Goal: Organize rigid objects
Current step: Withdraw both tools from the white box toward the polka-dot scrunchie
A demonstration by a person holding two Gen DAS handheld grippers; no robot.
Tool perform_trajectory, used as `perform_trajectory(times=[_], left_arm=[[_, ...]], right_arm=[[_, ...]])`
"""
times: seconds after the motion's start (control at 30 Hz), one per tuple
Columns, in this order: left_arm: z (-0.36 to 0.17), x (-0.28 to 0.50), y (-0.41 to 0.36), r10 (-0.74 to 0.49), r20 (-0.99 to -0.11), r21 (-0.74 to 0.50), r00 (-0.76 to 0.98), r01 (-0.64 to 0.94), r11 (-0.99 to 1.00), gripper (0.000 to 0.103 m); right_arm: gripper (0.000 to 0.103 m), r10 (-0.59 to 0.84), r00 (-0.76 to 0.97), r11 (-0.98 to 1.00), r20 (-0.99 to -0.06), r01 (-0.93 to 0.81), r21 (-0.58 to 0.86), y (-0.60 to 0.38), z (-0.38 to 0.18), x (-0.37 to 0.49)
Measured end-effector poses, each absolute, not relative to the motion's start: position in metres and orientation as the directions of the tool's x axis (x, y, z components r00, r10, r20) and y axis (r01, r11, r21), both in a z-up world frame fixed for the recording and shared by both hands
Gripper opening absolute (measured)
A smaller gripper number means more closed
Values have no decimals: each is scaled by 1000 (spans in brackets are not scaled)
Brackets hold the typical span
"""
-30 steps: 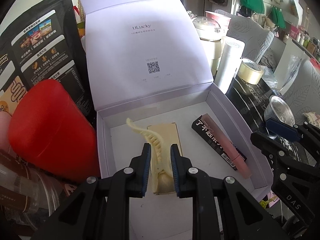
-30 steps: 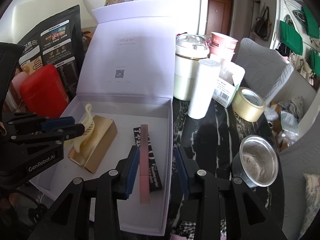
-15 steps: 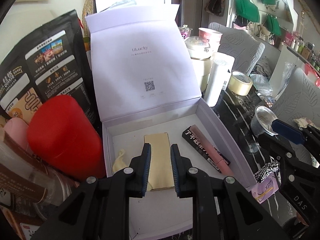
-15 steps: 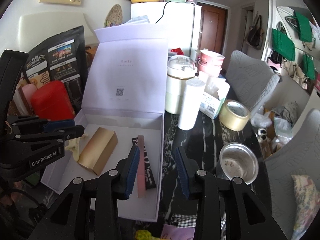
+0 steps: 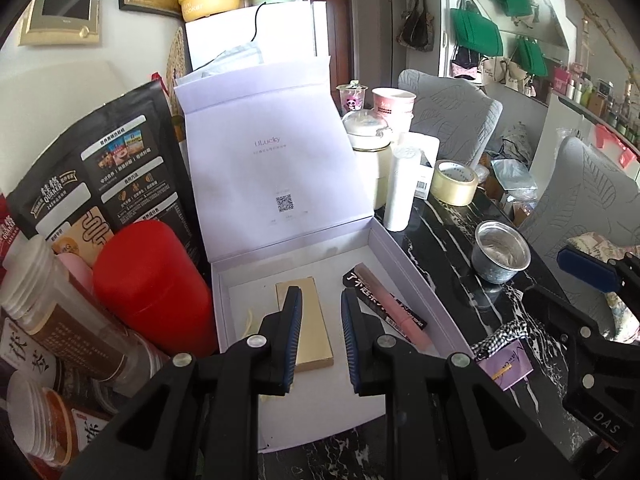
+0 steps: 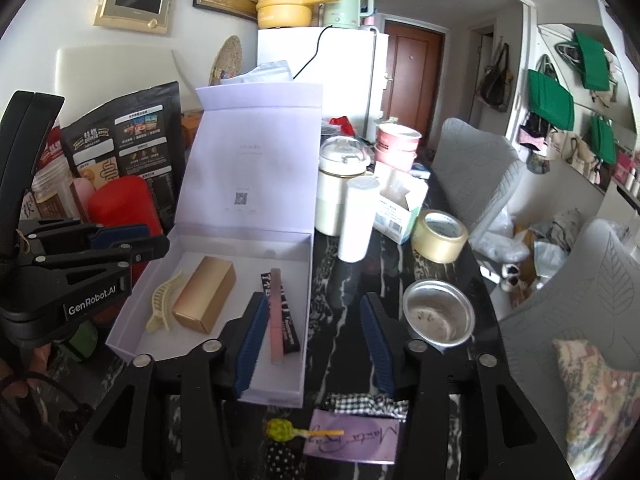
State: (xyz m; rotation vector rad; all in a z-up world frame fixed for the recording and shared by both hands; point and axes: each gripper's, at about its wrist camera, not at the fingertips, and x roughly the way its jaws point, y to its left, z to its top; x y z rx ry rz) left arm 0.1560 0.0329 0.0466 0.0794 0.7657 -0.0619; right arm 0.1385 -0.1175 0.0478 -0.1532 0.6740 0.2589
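You've let go of the clip [image 6: 163, 305]: it now lies in the box [image 6: 306, 280] at nine o'clock of the gold case [image 6: 204, 300]. Your left gripper [image 5: 320, 336] is closed and empty; your right gripper [image 6: 316, 344], jaws just widening, holds nothing. Next item likely.

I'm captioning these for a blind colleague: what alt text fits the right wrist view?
An open lilac gift box on a cluttered black marble table holds a cream hair claw, a gold box and a pink tube. The empty right gripper hangs open above its right edge.
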Motion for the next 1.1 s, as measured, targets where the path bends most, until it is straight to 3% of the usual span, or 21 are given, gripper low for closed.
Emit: perform_trajectory(times=[0.07, 0.13, 0.17, 0.2, 0.73, 1.1], left_arm=[[49, 150, 30, -33, -691, 48, 722, 91, 995, 21], [50, 144, 26, -40, -690, 50, 722, 103, 993, 52], [51, 141, 24, -49, -686, 49, 726, 114, 992, 92], [52, 136, 22, -58, -674, 50, 737, 124, 991, 103], [51, 80, 2, -110, -674, 38, 731, 183, 982, 103], [36, 51, -11, -132, -681, 59, 721, 233, 971, 103]], right_arm=[[52, 182, 756, 958, -629, -281, -60, -121, 50, 132], [56, 168, 760, 962, -628, -266, -65, -125, 53, 124], [57, 163, 762, 963, -626, -261, -67, -128, 55, 120], [57, 160, 764, 964, -625, -258, -68, -130, 55, 117], [64, 141, 791, 971, -596, -229, -74, -156, 61, 54], [64, 121, 772, 980, -624, -191, -46, -174, 40, 23]])
